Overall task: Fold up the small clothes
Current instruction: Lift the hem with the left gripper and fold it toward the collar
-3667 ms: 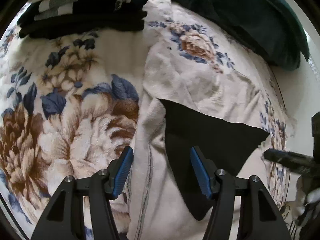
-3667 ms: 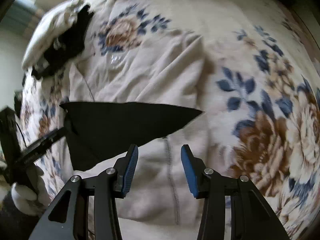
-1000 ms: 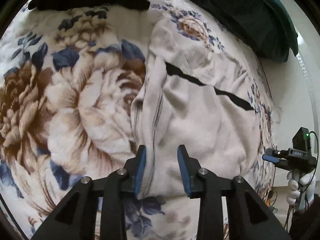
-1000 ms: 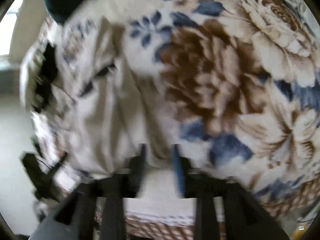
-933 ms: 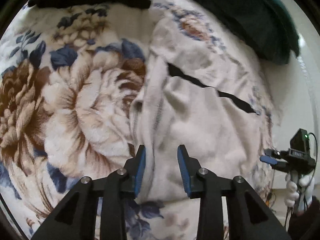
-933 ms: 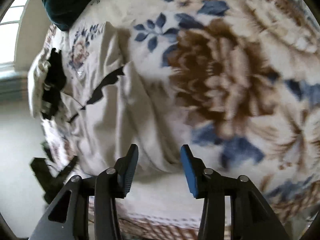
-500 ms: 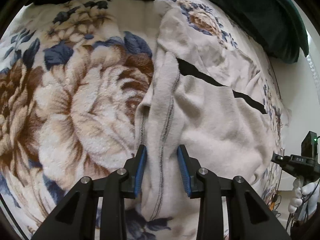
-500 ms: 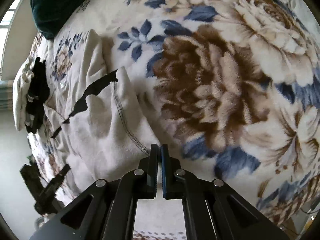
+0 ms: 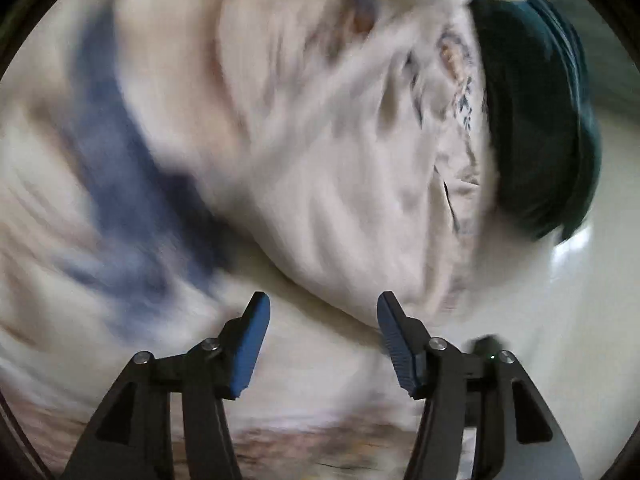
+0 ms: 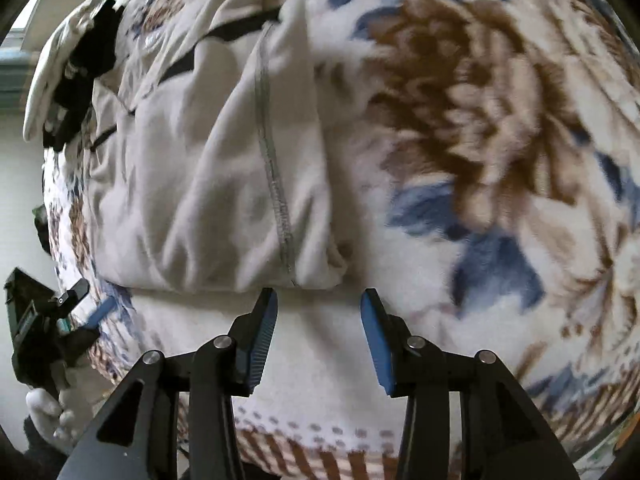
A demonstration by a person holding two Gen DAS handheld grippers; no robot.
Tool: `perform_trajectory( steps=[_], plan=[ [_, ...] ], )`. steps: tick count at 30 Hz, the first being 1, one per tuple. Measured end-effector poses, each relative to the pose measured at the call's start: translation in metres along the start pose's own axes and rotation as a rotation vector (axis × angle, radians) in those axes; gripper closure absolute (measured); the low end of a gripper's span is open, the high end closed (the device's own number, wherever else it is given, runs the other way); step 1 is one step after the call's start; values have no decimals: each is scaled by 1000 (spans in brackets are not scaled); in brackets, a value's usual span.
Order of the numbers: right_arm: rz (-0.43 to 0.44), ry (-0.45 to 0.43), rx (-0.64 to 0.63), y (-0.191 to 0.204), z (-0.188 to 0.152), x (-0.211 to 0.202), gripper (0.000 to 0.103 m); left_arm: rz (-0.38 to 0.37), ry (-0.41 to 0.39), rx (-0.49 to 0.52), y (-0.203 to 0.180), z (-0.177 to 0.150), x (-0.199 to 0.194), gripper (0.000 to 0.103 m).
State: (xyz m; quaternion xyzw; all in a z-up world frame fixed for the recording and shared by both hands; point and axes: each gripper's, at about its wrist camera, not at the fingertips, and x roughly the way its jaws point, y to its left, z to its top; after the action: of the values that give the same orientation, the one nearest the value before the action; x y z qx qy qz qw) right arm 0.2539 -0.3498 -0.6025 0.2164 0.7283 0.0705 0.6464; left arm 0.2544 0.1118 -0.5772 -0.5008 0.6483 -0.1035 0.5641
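Observation:
A cream garment with a grey stitched seam and thin black slits lies folded over on the flowered blanket. Its rounded near edge sits just beyond my right gripper, whose jaws are opening with nothing between them. The left wrist view is heavily blurred. There the cream garment spreads past my left gripper, whose jaws are opening and hold nothing. That left gripper also shows at the far left of the right wrist view, held in a white-gloved hand.
A dark green cushion lies at the right of the left wrist view. A pile of black and white clothes sits at the blanket's far left corner. The blanket's patterned border hangs over the near edge.
Both grippers let go of the garment's folded edge and their jaws spread. The left one rolled and swung away fast, blurring its view. The right one backed off slightly.

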Motion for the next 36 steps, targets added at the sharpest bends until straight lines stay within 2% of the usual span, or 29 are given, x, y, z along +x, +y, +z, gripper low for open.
perform_trajectory(
  steps=[1,4,7,9,10,11,12,15,20,22,28,30,32,34,35,36],
  plan=[
    [-16,1,-14,2,0,4,57,-48,24,-42,4,-2,16,50],
    [-59,-6,-64,10,1,12,57,-107,20,-105,5,0,52,49],
    [-79,-16,-104,16,0,14,57,-116,-39,-139,1,7,67,49],
    [-78,-20,-109,19,0,15,58,-124,-98,-162,-3,9,66,54],
    [-71,-33,-110,21,-1,14,65,-114,-131,-156,-7,9,63,62],
    [-66,-54,-115,21,-2,11,74,-99,-158,-137,-13,9,58,77],
    [-69,-62,-121,22,-3,8,94,-98,-177,-121,-19,8,54,83],
    [-79,-83,-123,29,-8,2,96,-81,-211,-80,-40,4,41,84],
    [-103,-91,-141,31,-20,-18,97,-67,-235,-39,-62,-3,22,85],
    [-120,-102,-147,30,-20,-25,98,-39,-236,-20,-62,-1,19,85],
    [-191,-97,-161,13,-5,-25,99,32,-205,-14,-42,-4,40,85],
    [-197,-93,-163,11,-5,-24,99,9,-169,-15,-33,-2,45,83],
    [-159,-31,-159,8,-4,-16,98,22,-140,-42,-25,2,45,79],
    [-130,63,-112,-1,-5,-5,92,54,-122,-33,-24,-2,36,66],
    [-114,73,-93,-7,-6,-7,91,65,-112,-14,-24,-6,30,62],
    [-103,70,-75,-12,-7,-10,80,85,-102,12,-27,-12,23,57]
  ],
)
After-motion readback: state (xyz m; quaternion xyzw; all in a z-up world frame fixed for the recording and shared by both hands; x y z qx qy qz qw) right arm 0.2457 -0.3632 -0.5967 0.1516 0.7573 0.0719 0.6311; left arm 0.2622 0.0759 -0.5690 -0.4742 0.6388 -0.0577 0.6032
